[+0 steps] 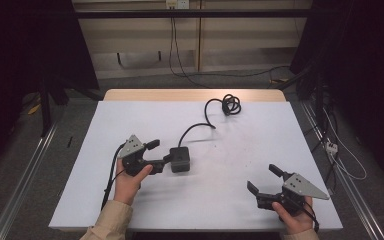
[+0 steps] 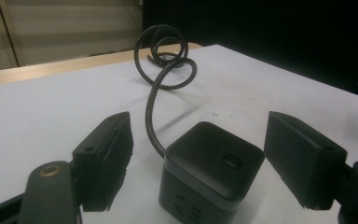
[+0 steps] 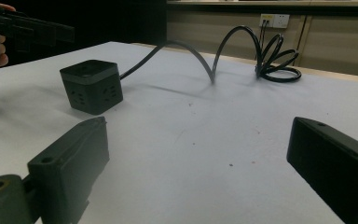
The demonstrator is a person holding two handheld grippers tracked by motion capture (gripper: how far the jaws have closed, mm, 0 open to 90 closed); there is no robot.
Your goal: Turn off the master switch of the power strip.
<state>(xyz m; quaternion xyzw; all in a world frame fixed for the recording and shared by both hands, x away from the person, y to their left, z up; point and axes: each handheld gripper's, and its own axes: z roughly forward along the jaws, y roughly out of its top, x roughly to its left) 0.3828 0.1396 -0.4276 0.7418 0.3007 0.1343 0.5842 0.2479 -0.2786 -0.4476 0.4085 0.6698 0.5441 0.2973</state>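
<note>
Reaching across the white table [image 1: 130, 210] from the person's left hand [image 1: 128, 184], the left gripper [image 1: 161, 152] points at a black cube-shaped power socket [image 1: 180, 159]. In the left gripper view the cube [image 2: 212, 170] sits between the two black jaws with a gap of bare table on each side, so the pads do not press on it; the jaws stand fairly wide and hold nothing. The cube rests flat on the table, left of the middle, with a button on its top face and sockets on its sides. Its black cord [image 1: 196, 127] leaves the far side, arches up off the surface and runs to a loose coil [image 1: 230, 105] lying near the table's far edge. The right gripper [image 1: 263, 179], held in the right hand [image 1: 295, 220] near the front right corner, stands well apart from the cube, its jaws spread wide over bare table with nothing between them. In the right gripper view the cube [image 3: 92, 86] shows farther off at upper left, the left gripper [image 3: 25, 28] beside it.
</note>
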